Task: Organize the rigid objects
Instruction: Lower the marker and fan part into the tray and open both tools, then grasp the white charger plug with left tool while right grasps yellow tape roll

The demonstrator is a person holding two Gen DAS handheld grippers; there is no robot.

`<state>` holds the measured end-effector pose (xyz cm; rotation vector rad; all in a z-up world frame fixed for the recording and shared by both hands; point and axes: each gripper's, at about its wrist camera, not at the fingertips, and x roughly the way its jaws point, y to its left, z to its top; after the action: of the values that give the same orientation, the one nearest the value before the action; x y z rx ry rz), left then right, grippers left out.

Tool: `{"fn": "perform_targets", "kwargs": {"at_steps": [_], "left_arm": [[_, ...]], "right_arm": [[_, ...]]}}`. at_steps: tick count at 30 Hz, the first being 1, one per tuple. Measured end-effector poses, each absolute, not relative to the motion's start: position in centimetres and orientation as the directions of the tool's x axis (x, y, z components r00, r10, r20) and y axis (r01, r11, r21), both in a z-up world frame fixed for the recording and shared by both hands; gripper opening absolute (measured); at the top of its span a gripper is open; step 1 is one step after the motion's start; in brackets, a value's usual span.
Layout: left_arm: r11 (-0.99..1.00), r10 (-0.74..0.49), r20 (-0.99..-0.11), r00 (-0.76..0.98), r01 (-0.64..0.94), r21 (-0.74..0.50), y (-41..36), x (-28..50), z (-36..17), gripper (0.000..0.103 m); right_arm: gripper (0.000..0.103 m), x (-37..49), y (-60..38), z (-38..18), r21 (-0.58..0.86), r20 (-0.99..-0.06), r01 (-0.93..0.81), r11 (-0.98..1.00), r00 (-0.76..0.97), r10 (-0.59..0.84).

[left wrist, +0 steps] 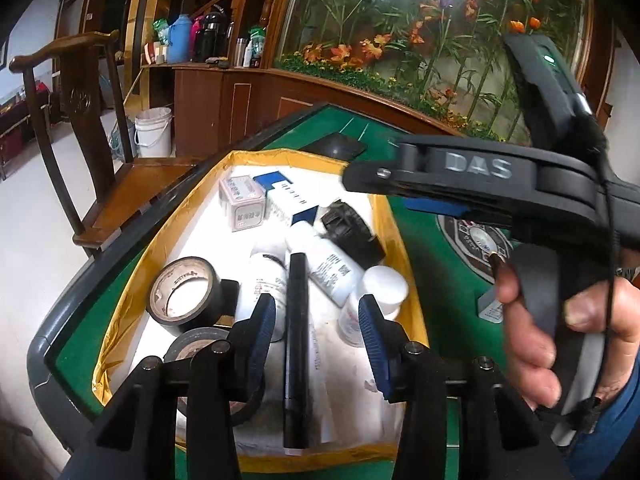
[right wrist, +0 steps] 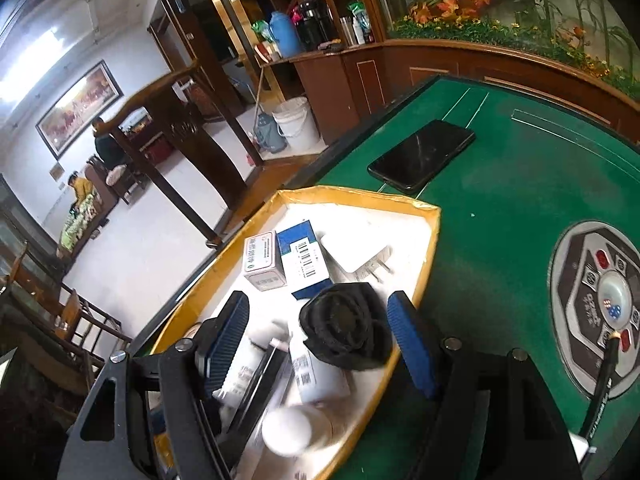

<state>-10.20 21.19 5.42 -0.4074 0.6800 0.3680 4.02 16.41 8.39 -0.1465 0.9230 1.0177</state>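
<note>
A yellow-rimmed tray (left wrist: 120, 292) with a white lining sits on the green table and holds the rigid items. In it lie a long black pen (left wrist: 297, 320), two tape rolls (left wrist: 186, 296), white bottles (left wrist: 332, 268), small boxes (left wrist: 242, 200) and a black round ribbed part (left wrist: 348, 228). My left gripper (left wrist: 318, 328) hangs open over the tray; the pen lies between its blue pads, touching neither. My right gripper (right wrist: 318, 340) is open above the black round part (right wrist: 344, 328), pads apart from it. In the left wrist view a hand (left wrist: 560, 320) holds the right gripper (left wrist: 360, 180) beside the tray.
A black phone (right wrist: 420, 156) lies on the felt beyond the tray (right wrist: 432, 216). A round control panel (right wrist: 600, 304) with a cable sits in the table's middle. A white plug (right wrist: 356, 256) rests in the tray's far end. A wooden chair (left wrist: 80, 92) stands left of the table.
</note>
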Motion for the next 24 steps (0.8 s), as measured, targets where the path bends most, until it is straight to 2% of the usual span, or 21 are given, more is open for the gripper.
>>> {"fn": "perform_targets", "kwargs": {"at_steps": [14, 19, 21, 24], "left_arm": [[0.92, 0.175, -0.633, 0.754, -0.355, -0.167, 15.8, -9.2, 8.1, 0.052], [0.946, 0.135, -0.647, 0.75, -0.292, -0.141, 12.9, -7.6, 8.1, 0.058], [0.956, 0.103, -0.662, 0.743, -0.258, -0.141, 11.6, -6.6, 7.9, 0.07], [0.974, 0.063, -0.672, 0.738, -0.193, -0.121, 8.7, -4.6, 7.2, 0.075]], "right_arm": [[0.071, 6.8, -0.6, 10.1, 0.396, -0.648, -0.656, 0.642, 0.296, 0.702], [0.071, 8.1, -7.5, 8.3, 0.414, -0.664, -0.569, 0.711, 0.346, 0.663], [0.071, 8.4, -10.3, 6.9, 0.447, -0.669, -0.515, 0.732, 0.351, 0.655], [0.071, 8.8, -13.3, 5.5, 0.479, -0.672, -0.44, 0.759, 0.372, 0.64]]}}
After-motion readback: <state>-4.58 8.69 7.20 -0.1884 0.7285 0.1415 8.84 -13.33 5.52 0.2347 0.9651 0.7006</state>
